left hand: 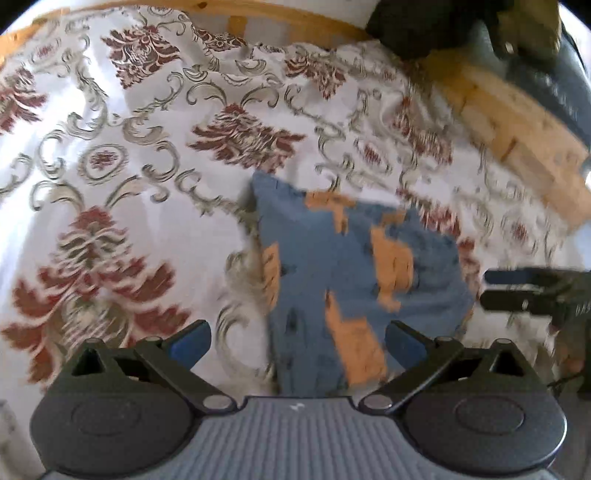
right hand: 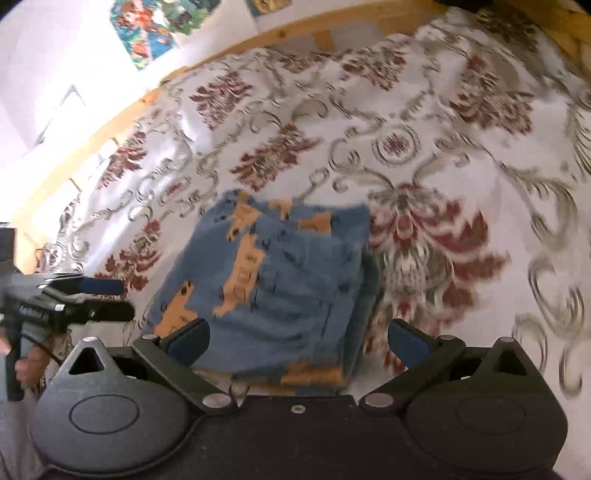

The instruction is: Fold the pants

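The blue fleece pants with orange animal prints [right hand: 280, 280] lie folded in a compact rectangle on the white bedspread with red and grey floral scrollwork [right hand: 424, 122]. The left gripper [left hand: 297, 341], at their nine o'clock, and the right gripper [right hand: 299, 341], at six o'clock, both gape wide, holding nothing.

A bed with a white bedspread [right hand: 424, 92] patterned in red and grey, a pine frame [right hand: 122, 110], a white wall [right hand: 55, 55] with a colourful poster [right hand: 155, 26].
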